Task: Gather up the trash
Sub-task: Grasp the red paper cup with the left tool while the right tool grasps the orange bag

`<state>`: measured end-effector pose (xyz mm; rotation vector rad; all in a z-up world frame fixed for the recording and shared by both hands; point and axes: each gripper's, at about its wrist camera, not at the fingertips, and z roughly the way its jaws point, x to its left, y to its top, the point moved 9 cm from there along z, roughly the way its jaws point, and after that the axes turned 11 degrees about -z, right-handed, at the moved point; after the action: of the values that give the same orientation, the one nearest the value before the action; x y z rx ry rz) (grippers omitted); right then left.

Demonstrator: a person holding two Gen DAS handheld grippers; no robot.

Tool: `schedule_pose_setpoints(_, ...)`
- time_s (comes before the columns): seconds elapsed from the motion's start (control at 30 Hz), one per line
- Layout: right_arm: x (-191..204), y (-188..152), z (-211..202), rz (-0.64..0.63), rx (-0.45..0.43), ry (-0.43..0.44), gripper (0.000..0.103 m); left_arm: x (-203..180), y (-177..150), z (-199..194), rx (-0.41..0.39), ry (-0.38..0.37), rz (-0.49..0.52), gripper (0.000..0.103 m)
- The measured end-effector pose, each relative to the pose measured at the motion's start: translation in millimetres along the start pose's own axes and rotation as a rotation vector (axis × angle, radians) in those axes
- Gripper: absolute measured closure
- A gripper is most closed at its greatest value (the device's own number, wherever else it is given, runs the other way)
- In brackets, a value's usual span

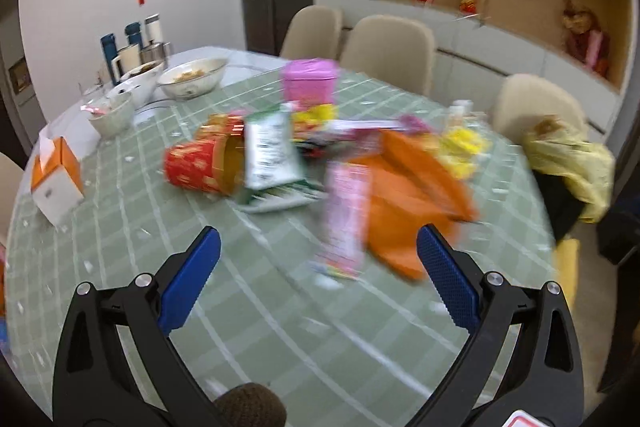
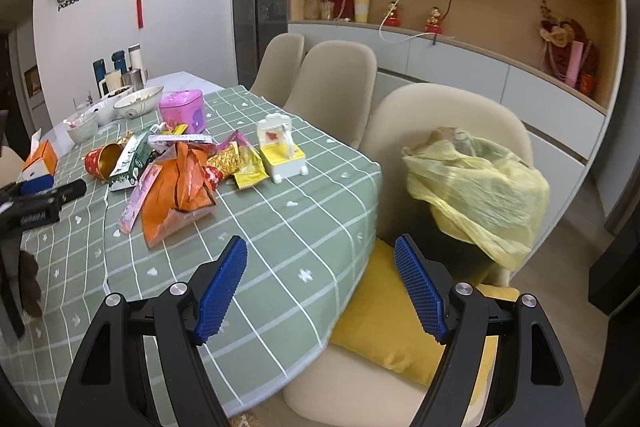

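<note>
Left wrist: your left gripper is spread, empty, short of the orange wrapper on the bench. Right gripper likewise. Approach step, I'd say; next, close on that wrapper. Yellow trash bag right of it.

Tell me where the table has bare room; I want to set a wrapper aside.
Bare tablecloth runs between the orange bag and the near table edge, and between the tissue box and red cup. Crowded: the wrapper pile around the green carton, and the bowls beyond.
</note>
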<state>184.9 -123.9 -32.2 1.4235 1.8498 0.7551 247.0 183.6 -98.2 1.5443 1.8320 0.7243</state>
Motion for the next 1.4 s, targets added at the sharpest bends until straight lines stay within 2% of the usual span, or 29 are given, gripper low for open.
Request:
schedule_pose_setpoints(0.1, 8, 11, 17, 0.006, 0.024, 0.004, 0.031, 47, 24, 26, 0.009, 0.088, -0.052, 0.009)
schedule_pose_setpoints(0.2, 21, 18, 36, 0.015, 0.062, 0.015, 0.030, 78, 42, 49, 0.011, 0.122, -0.121, 0.010)
schedule_pose_setpoints(0.33, 40, 23, 58, 0.019, 0.108, 0.051, 0.031, 87, 52, 80, 0.004, 0.157, -0.114, 0.018)
schedule_pose_setpoints(0.43, 56, 24, 70, -0.025, 0.128, 0.056, 0.031, 91, 60, 101, -0.019, 0.214, -0.085, 0.025)
schedule_pose_setpoints(0.5, 68, 25, 77, -0.045, 0.143, 0.072, 0.031, 99, 62, 114, -0.006, 0.244, -0.098, 0.029)
schedule_pose_setpoints(0.57, 77, 27, 82, -0.057, 0.144, 0.089, 0.031, 106, 62, 123, 0.023, 0.235, -0.120, 0.042)
schedule_pose_setpoints(0.63, 82, 29, 85, -0.076, 0.140, 0.095, 0.031, 112, 58, 126, 0.049, 0.228, -0.132, 0.064)
schedule_pose_setpoints(0.67, 85, 31, 88, -0.085, 0.136, 0.102, 0.033, 113, 56, 125, 0.052, 0.222, -0.134, 0.070)
schedule_pose_setpoints(0.73, 87, 36, 93, -0.098, 0.132, 0.121, 0.040, 116, 52, 118, 0.064, 0.213, -0.146, 0.091)
schedule_pose_setpoints(0.8, 90, 42, 99, -0.100, 0.124, 0.173, 0.046, 116, 48, 105, 0.075, 0.175, -0.190, 0.098)
schedule_pose_setpoints(0.87, 95, 49, 107, -0.099, 0.121, 0.239, 0.050, 111, 42, 91, 0.081, 0.146, -0.222, 0.098)
schedule_pose_setpoints(1.03, 122, 76, 136, -0.144, 0.099, 0.387, 0.050, 87, 12, 48, 0.120, 0.104, -0.274, 0.099)
schedule_pose_setpoints(1.23, 161, 96, 183, -0.223, 0.108, 0.484, 0.050, 59, -12, 15, 0.132, 0.127, -0.291, 0.099)
schedule_pose_setpoints(1.27, 165, 94, 191, -0.241, 0.124, 0.490, 0.055, 56, -14, 10, 0.132, 0.132, -0.300, 0.099)
schedule_pose_setpoints(1.33, 177, 87, 206, -0.280, 0.180, 0.523, 0.079, 52, -15, 1, 0.133, 0.134, -0.311, 0.099)
schedule_pose_setpoints(1.4, 175, 89, 203, -0.255, 0.179, 0.555, 0.087, 50, -13, -8, 0.122, 0.141, -0.306, 0.099)
